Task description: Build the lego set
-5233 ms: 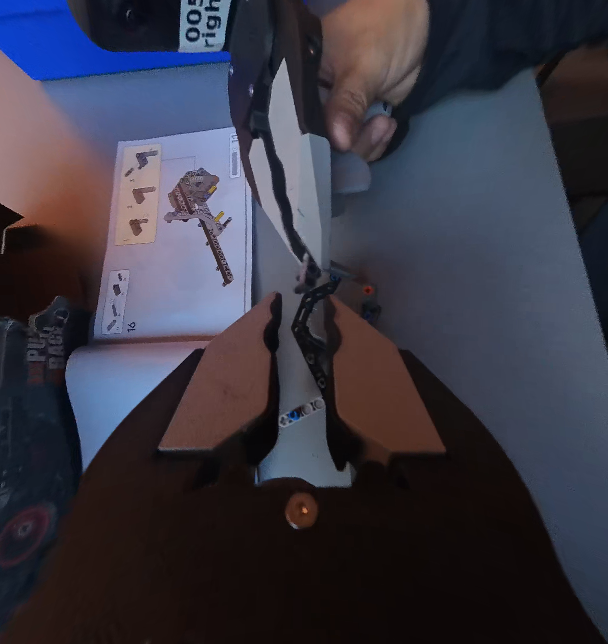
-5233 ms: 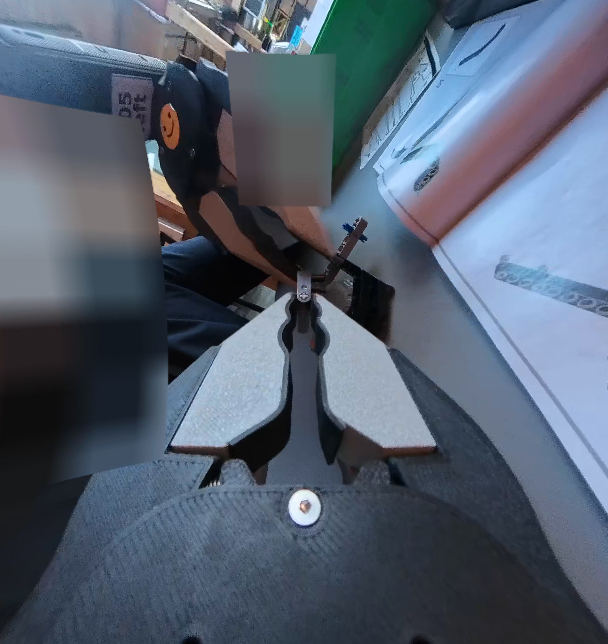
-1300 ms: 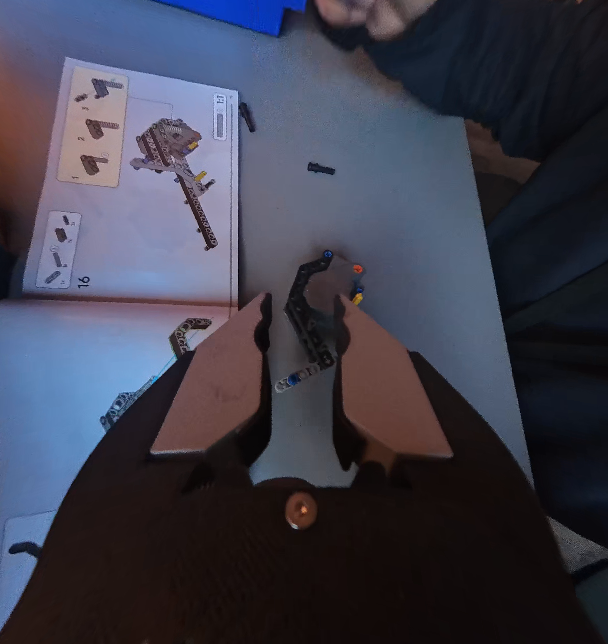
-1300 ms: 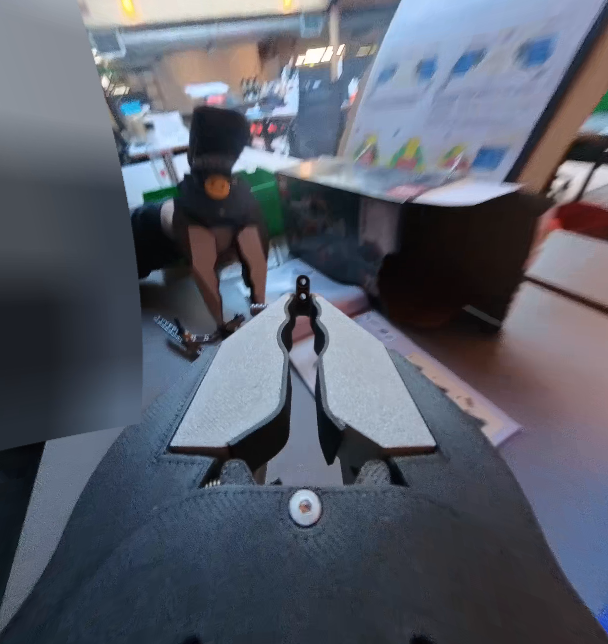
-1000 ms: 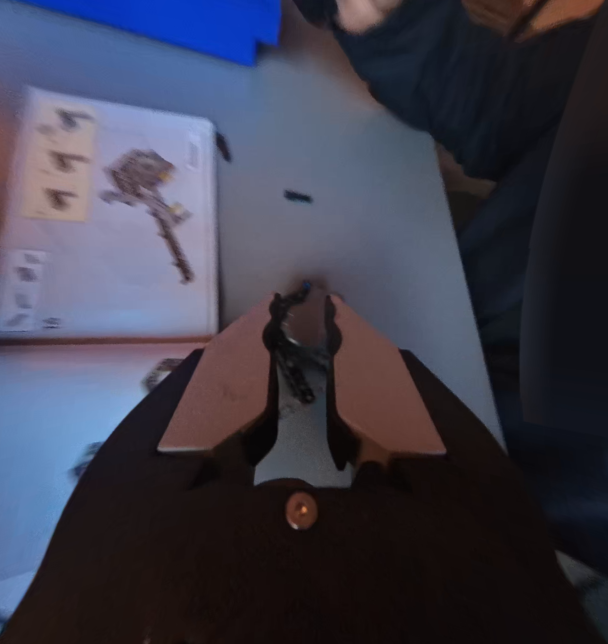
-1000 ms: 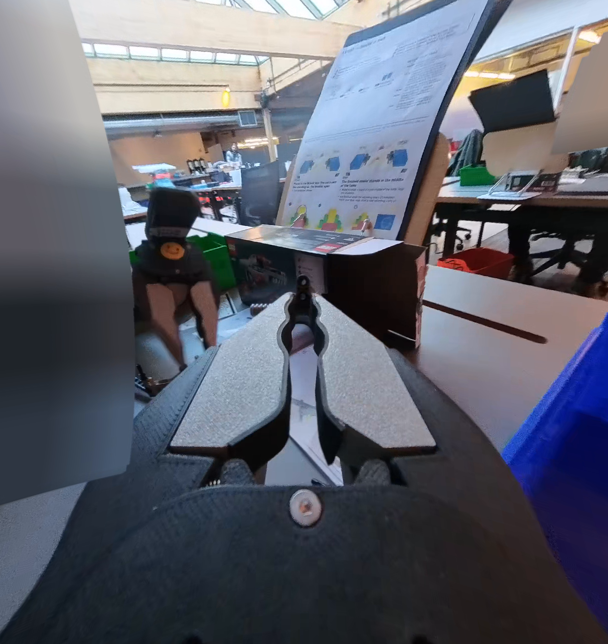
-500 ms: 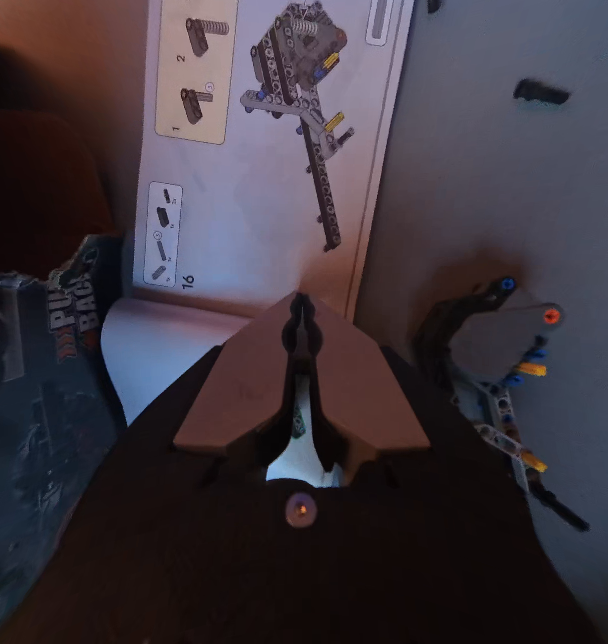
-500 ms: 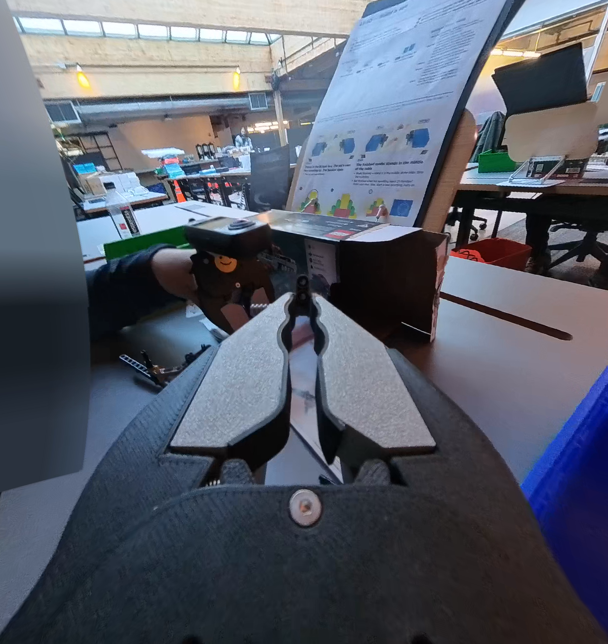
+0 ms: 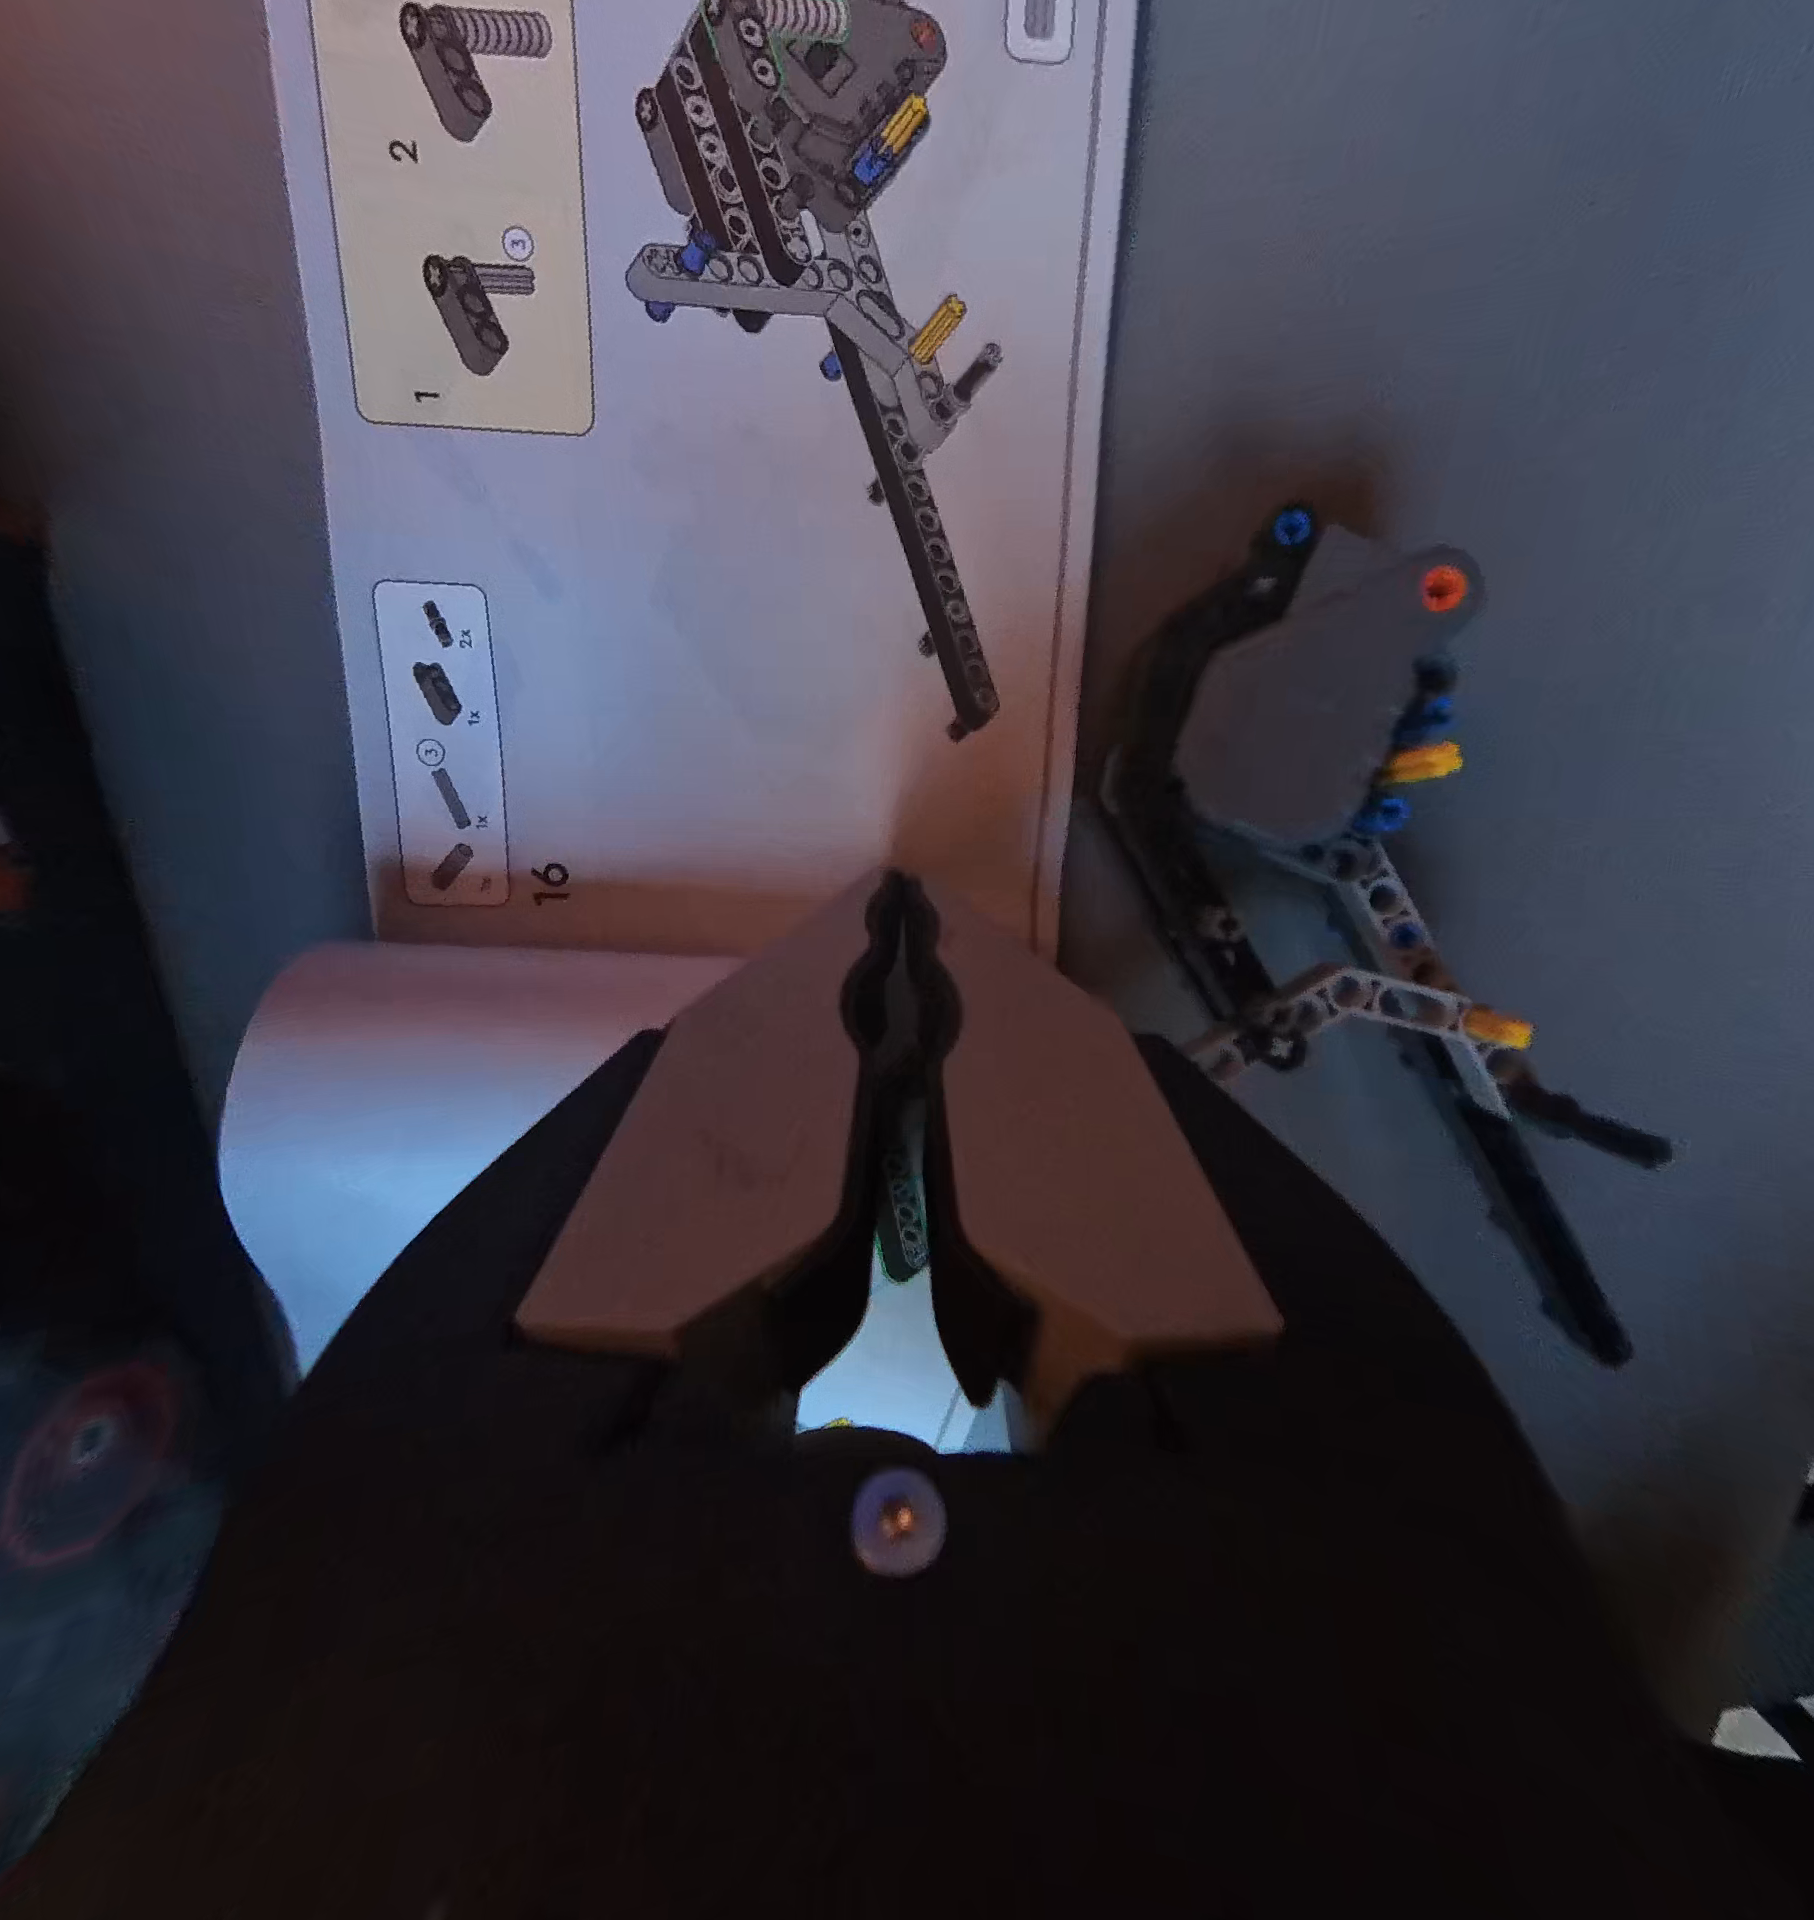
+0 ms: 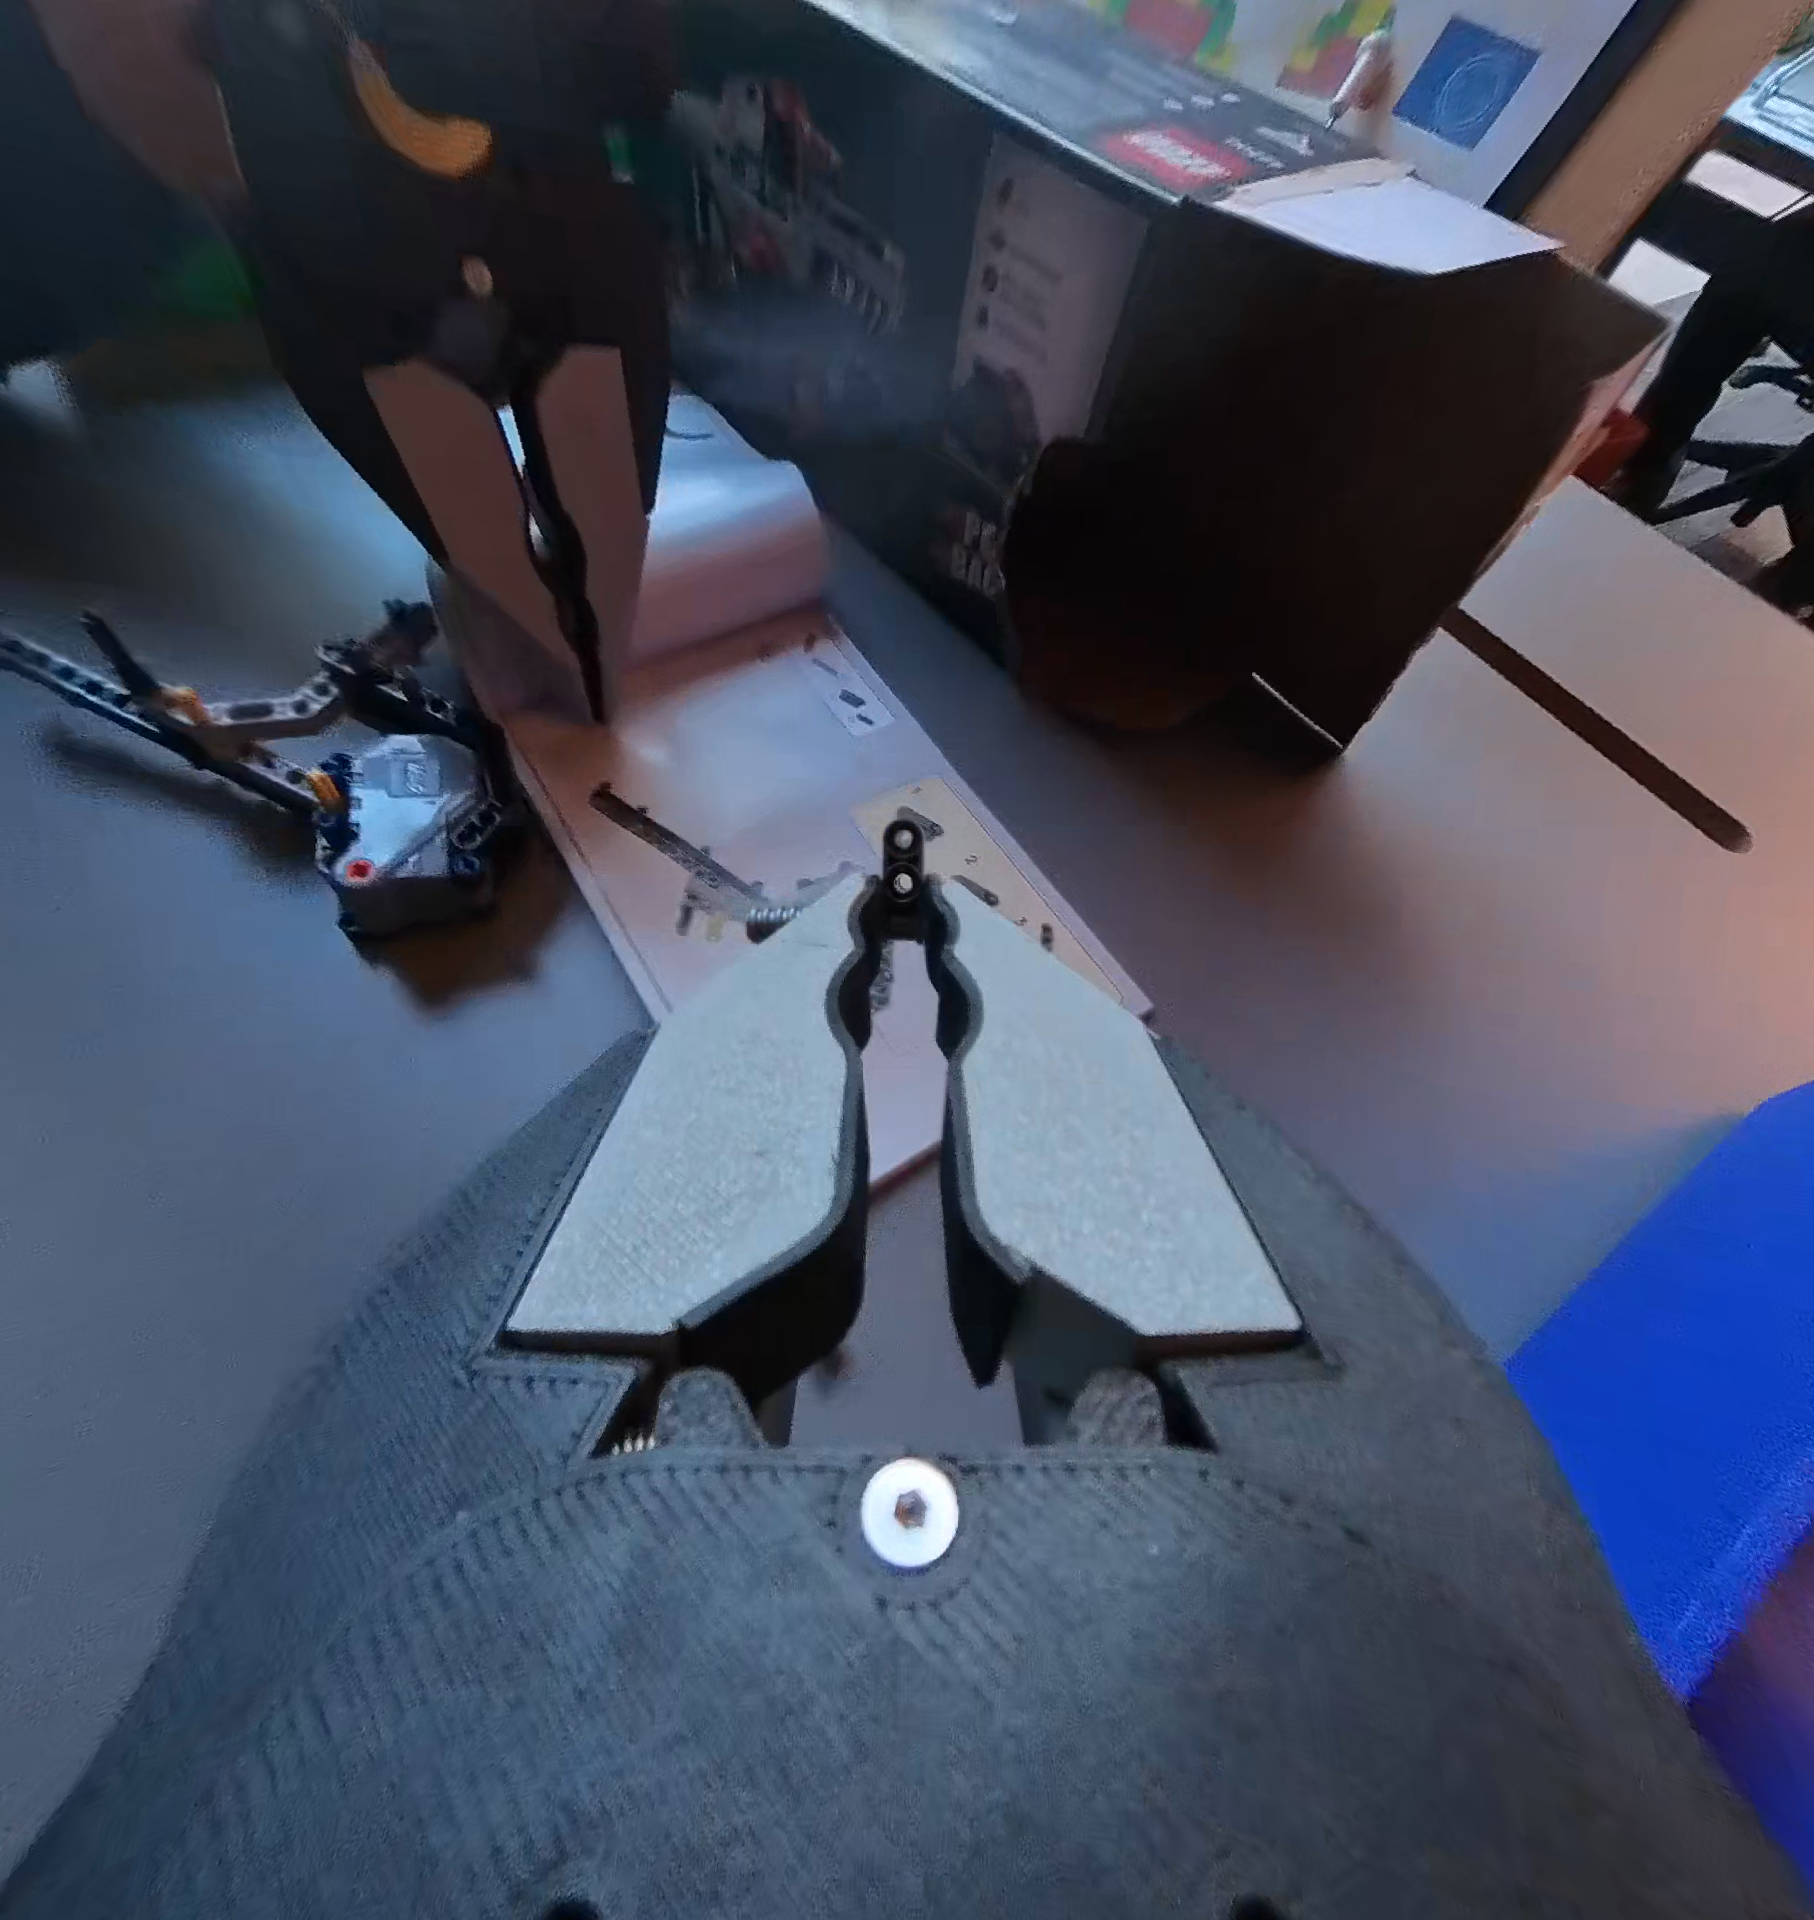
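Observation:
The part-built lego assembly (image 9: 1287, 717), a grey motor block with black and grey beams and blue, yellow and orange pins, lies on the grey table to the right of my left gripper; it also shows in the right wrist view (image 10: 404, 821). My left gripper (image 9: 898, 896) is shut and empty, its tips over the open instruction booklet (image 9: 737, 582). The right wrist view shows it too (image 10: 586, 686), tips down on the booklet (image 10: 778, 748). My right gripper (image 10: 901, 920) is shut on a small black lego piece (image 10: 903, 847) and holds it above the booklet.
The dark lego box (image 10: 1142, 364) stands behind the booklet, and its edge shows at the left in the left wrist view (image 9: 41, 1143). A blue bin (image 10: 1713, 1351) is at the right. A brown tabletop (image 10: 1505, 779) adjoins the grey table (image 10: 155, 1039).
My left gripper let go of the assembly, moved left over the booklet and shut. My right gripper, still holding the small black piece, tipped down from facing the room to the booklet.

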A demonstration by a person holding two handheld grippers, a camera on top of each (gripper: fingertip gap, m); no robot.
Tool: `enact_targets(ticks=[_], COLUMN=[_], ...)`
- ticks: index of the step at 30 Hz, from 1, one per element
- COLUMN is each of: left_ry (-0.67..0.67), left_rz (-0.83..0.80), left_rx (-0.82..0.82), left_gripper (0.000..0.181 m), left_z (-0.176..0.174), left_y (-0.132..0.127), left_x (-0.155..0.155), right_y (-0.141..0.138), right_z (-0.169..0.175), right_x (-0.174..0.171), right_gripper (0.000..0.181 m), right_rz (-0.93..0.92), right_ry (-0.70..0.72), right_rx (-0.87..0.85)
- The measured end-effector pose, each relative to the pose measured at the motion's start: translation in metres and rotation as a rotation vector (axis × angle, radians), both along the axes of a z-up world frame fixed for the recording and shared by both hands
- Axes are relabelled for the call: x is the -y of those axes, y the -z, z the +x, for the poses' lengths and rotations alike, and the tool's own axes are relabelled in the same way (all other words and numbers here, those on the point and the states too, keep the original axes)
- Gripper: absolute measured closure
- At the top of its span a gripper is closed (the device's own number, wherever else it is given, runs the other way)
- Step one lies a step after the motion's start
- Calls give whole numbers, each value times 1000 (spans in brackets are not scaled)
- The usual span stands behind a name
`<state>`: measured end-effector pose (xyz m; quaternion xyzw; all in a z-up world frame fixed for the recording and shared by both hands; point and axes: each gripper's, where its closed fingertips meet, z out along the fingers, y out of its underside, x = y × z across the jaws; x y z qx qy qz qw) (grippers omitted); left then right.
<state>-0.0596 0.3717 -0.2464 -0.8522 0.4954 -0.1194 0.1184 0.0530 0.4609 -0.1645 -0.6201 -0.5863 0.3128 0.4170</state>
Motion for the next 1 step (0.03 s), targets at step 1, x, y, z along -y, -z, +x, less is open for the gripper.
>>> enact_targets(ticks=[1], left_ry=[3], left_rz=[-5], left_rx=[5], left_gripper=[181], left_z=[-1], left_y=[0], left_x=[3], right_y=[2], right_z=[-1], right_x=[0], right_gripper=[176], right_rz=[12], right_ry=[1], right_rx=[8])
